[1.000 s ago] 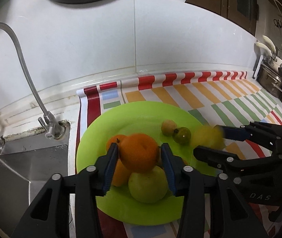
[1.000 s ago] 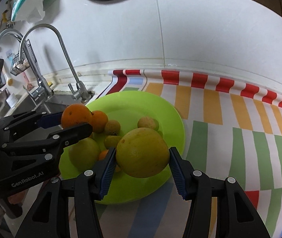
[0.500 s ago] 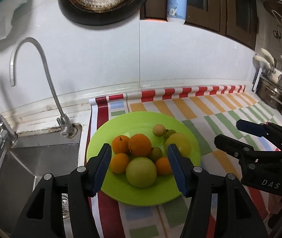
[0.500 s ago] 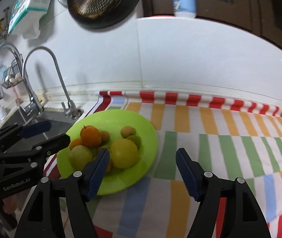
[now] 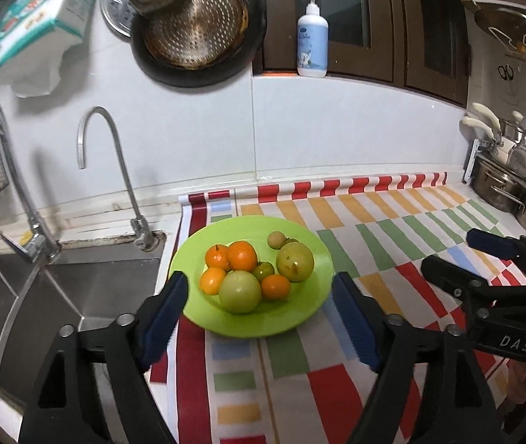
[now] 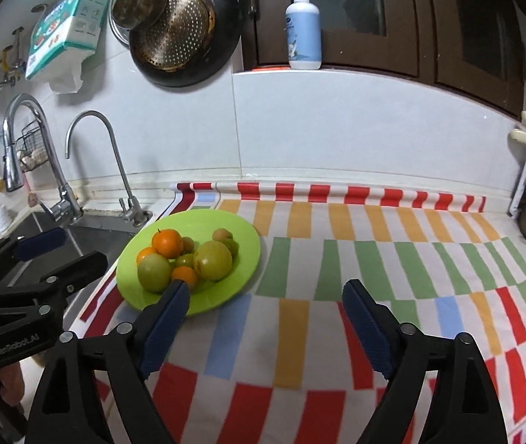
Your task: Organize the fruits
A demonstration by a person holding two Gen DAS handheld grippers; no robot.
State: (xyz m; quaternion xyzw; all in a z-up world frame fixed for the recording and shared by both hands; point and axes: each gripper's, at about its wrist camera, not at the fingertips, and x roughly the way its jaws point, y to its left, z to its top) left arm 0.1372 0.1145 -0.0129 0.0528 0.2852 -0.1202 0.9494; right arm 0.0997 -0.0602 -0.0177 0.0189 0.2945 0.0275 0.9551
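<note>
Nearest the cameras, left gripper (image 5: 261, 288) and right gripper (image 6: 265, 296) both hang spread and empty above the striped mat (image 6: 337, 259). Beyond them sits the green plate (image 5: 300, 318) — fruits (image 5: 240, 273) heaped on it, beside the sink (image 5: 40, 296). Farther back, a faucet (image 5: 114, 162) — then the wall.

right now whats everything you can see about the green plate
The green plate is a round, shallow, lime-coloured dish, smooth and glossy like plastic. It lies flat on the striped mat, at the mat's end next to the sink. It holds a cluster of fruit: oranges, two large yellow-green fruits and several small ones, grouped near the middle and back, leaving its front rim bare. Neither the left gripper nor the right gripper touches it; both are open.
</note>
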